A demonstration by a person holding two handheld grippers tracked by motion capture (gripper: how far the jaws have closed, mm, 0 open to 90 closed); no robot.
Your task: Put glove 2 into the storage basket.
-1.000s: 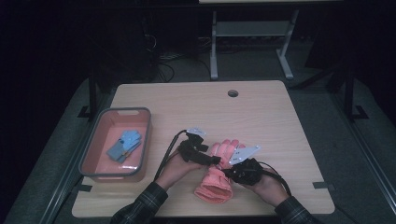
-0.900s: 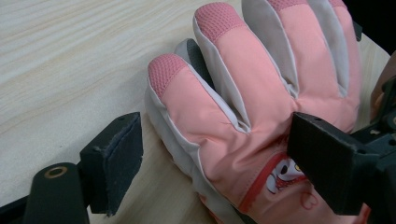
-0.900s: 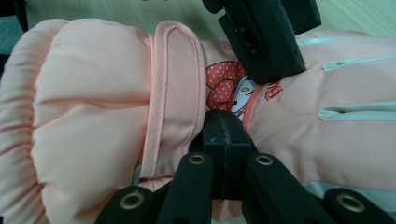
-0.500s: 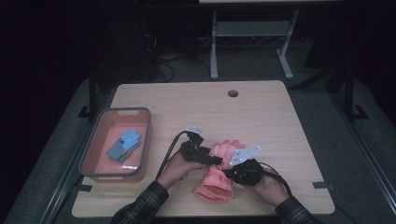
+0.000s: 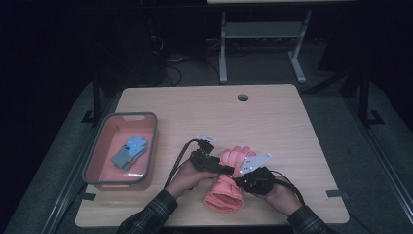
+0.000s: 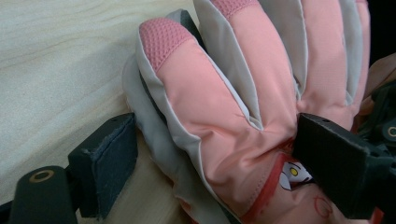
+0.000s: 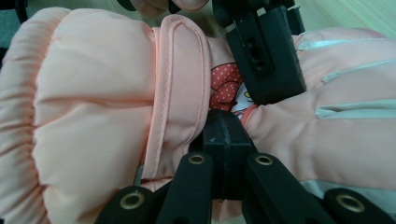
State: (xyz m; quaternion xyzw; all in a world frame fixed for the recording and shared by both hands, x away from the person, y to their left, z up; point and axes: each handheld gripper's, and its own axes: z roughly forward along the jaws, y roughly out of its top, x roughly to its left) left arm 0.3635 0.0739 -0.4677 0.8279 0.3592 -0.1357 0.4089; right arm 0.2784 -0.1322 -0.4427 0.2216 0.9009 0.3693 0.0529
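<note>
A padded pink glove point(image 5: 225, 189) lies on the wooden table point(image 5: 272, 122), fingers pointing away and cuff toward the person. My left gripper point(image 5: 221, 168) reaches in from the left across its hand part. In the left gripper view the left gripper point(image 6: 219, 149) straddles the glove point(image 6: 224, 107); its jaws have just been opening, and the pads point(image 6: 109, 163) sit beside the fabric without squeezing it. My right gripper point(image 5: 242, 179) is shut, and its closed tips point(image 7: 227, 130) rest on the glove point(image 7: 93, 112) near the cuff strap, just under a jaw of the left gripper point(image 7: 266, 56).
A pink bin point(image 5: 97, 168) stands at the table's left with a small blue glove point(image 5: 129, 151) inside. A round cable hole point(image 5: 242, 97) is near the far edge. The table's far half is bare wood, and a metal stand point(image 5: 263, 44) is beyond it.
</note>
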